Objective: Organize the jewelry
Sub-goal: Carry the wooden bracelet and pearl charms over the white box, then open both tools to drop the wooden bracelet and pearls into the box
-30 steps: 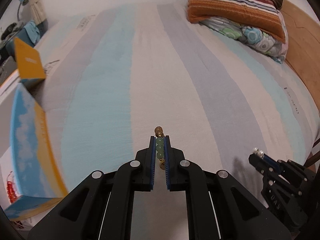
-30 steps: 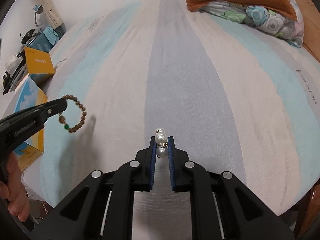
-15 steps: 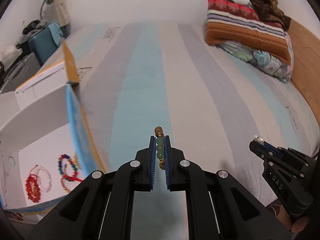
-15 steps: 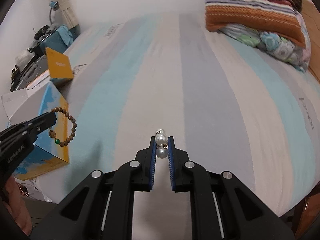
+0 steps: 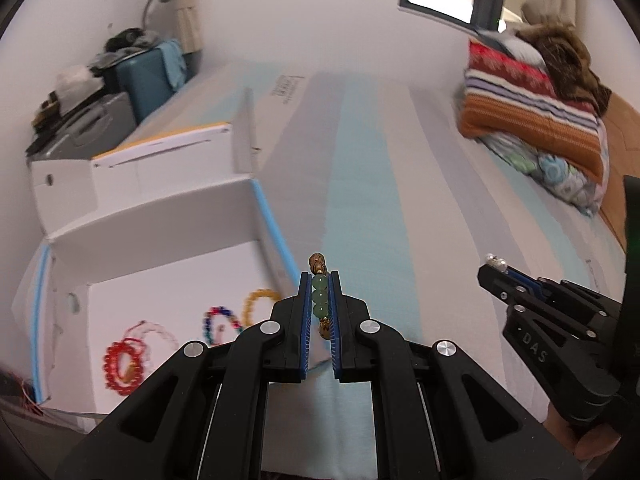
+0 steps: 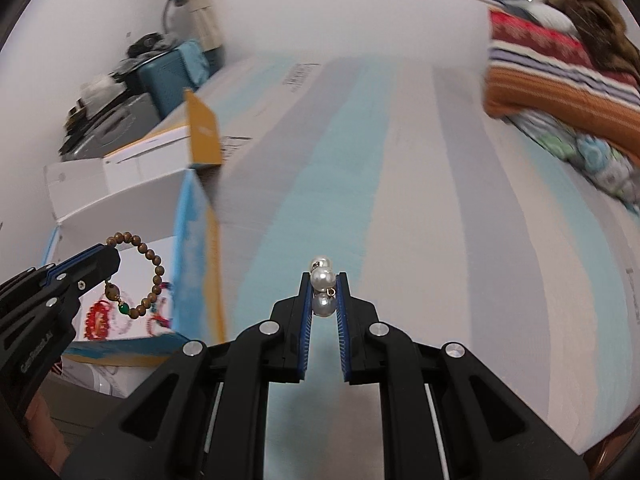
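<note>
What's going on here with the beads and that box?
A person is sorting jewelry with two hand-held grippers over a striped bed. The left hand-held gripper is shut on a wooden bracelet with green beads. The right hand-held gripper is shut on a pearl piece. Both pieces are in the air near an open box at the bed's edge, which already holds several bracelets, red, multicoloured and yellow.

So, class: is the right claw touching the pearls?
Touching. The right wrist view shows the right claw with both pads pressed against the pearls.
</note>
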Available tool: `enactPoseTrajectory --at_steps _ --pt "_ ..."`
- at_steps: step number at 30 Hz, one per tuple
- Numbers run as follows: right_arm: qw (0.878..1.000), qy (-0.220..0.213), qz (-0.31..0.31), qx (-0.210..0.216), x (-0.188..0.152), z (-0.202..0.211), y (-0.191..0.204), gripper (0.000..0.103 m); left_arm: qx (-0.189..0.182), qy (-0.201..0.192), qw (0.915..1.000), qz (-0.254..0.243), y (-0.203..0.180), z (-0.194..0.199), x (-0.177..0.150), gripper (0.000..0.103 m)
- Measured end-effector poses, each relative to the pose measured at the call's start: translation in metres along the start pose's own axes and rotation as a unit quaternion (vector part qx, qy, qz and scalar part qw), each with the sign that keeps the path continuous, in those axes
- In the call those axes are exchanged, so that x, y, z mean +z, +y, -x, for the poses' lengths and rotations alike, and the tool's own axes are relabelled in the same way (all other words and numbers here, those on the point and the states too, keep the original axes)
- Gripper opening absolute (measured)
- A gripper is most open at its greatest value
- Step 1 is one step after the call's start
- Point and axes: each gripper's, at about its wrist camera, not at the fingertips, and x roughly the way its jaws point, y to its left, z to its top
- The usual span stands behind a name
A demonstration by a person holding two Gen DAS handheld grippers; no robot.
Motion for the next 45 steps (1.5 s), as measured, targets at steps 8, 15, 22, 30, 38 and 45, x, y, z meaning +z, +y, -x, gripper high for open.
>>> enactPoseTrajectory --at_steps 8,15,22,30,38,45 --pt "0.998 -0.008 0.049 0.038 0.009 -0.002 0.078 0.011 0.037 -0.012 0.9986 0.035 0.063 0.025 -0.003 0.007" --pt "0.992 0.005 0.102 0.073 0.007 -0.015 0.150 0.011 0.077 -0.003 0.9948 0.067 0.119 0.029 -0.019 0.007" --pt "0.987 0.061 0.121 0.087 -0.001 -0.053 0.195 0.011 0.101 0.032 0.9888 0.105 0.166 0.005 -0.041 0.007" --pt "0.984 0.101 0.128 0.078 -0.012 -0.088 0.215 0.011 0.109 0.060 0.9842 0.126 0.197 -0.022 -0.057 0.007" --pt "0.981 0.119 0.134 0.071 -0.017 -0.107 0.220 0.012 0.115 0.070 0.9828 0.127 0.204 -0.036 -0.062 0.010" --pt "0.984 0.097 0.130 0.079 -0.015 -0.097 0.219 0.052 0.127 0.062 0.9810 0.132 0.205 -0.029 -0.062 0.034"
